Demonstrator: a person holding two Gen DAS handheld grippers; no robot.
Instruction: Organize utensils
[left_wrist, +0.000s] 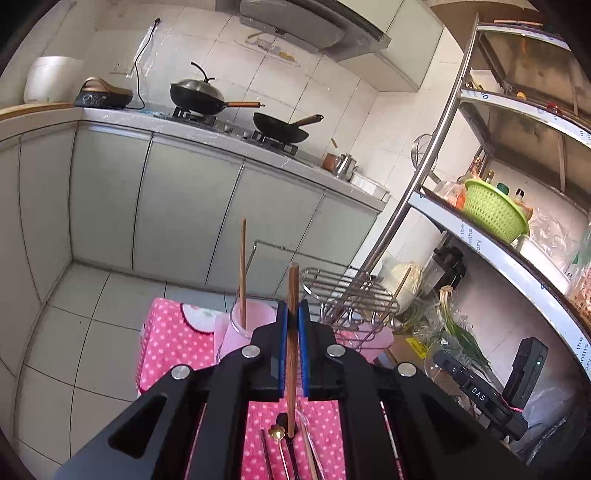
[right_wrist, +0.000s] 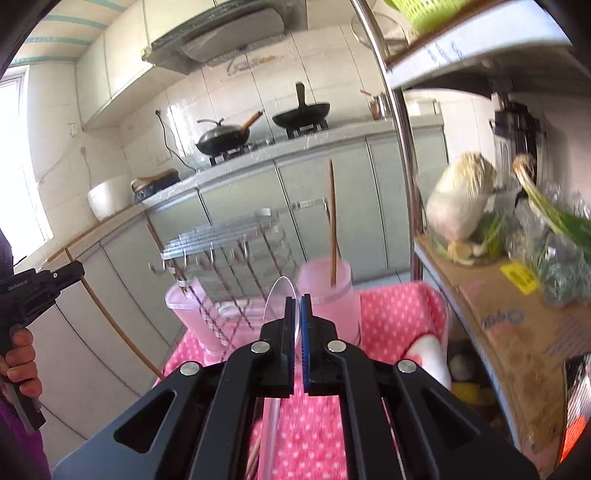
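My left gripper (left_wrist: 293, 314) is shut on a brown wooden chopstick (left_wrist: 293, 354) that stands upright between its blue pads, above the pink dotted cloth (left_wrist: 166, 347). A pink cup (left_wrist: 251, 325) just ahead holds another wooden chopstick (left_wrist: 243, 273). More utensils (left_wrist: 284, 450) lie on the cloth below the gripper. My right gripper (right_wrist: 298, 306) is shut on a clear plastic spoon (right_wrist: 279, 299), bowl up, close in front of the same pink cup (right_wrist: 328, 295) with its chopstick (right_wrist: 332, 225). The left gripper (right_wrist: 48, 284) with its chopstick also shows at the left of the right wrist view.
A metal wire rack (left_wrist: 351, 295) stands behind the cups, beside a second pink cup (right_wrist: 188, 310). A steel shelf unit (left_wrist: 498, 236) with a green basket (left_wrist: 491, 210), cabbage (right_wrist: 461, 195) and scallions is on the right. The kitchen counter with woks (left_wrist: 199, 96) is beyond.
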